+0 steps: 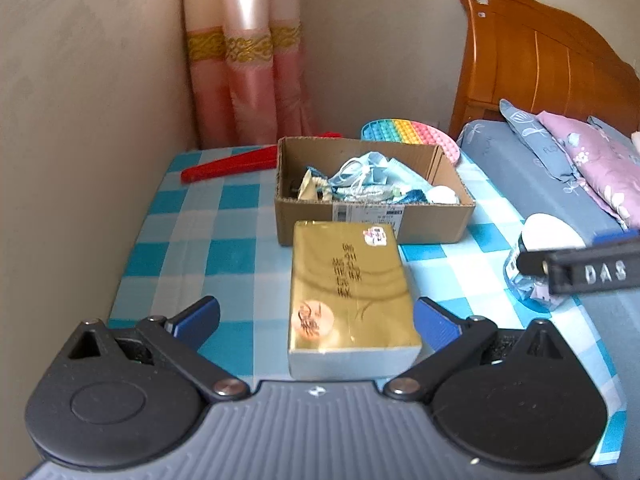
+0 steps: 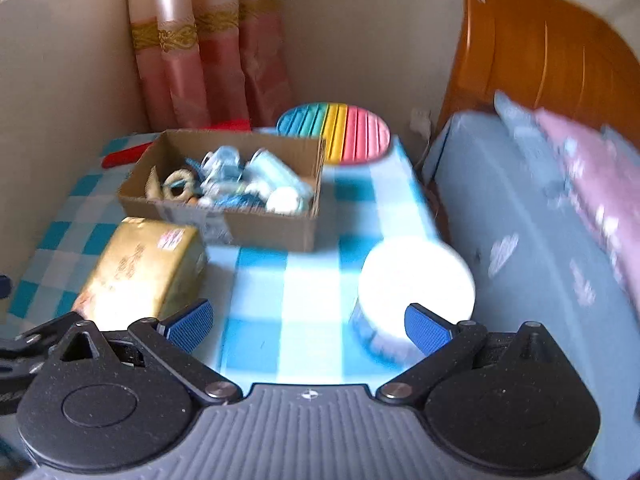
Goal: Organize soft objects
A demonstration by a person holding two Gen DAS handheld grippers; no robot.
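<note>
the left gripper (image 1: pixel 316 322) is spread wide and holds nothing, and the gold-wrapped pack (image 1: pixel 350 296) lies straight ahead of it, its near end sitting between the two blue pads (image 1: pixel 196 318) without clearly touching either; the pack's long axis runs away from the gripper toward the cardboard box (image 1: pixel 372 216), whose front wall it nearly meets. that lineup is what the next move would likely hinge on — the left gripper is the nearer one to the pack and would close across its short width. the right gripper (image 2: pixel 308 322) is also wide open and empty, and the white-lidded tub (image 2: pixel 414 280) stands just ahead of its right pad, off-centre, so it would need to shift right to straddle it; this view is blurred, so finer detail of the tub is hard to tell. from this side the gold pack lies to the left. the box already holds a jumble of pale blue and white soft items (image 1: pixel 364 180), so it seems to be the collecting place. everything rests on a table (image 1: pixel 224 248) covered in blue-and-white check cloth, with a red strip (image 1: pixel 228 166) and a rainbow bubble mat (image 2: pixel 336 132) beyond the box — a pink curtain (image 1: pixel 244 80) in the corner and a bed (image 1: pixel 540 184) with a wooden headboard along the right
</note>
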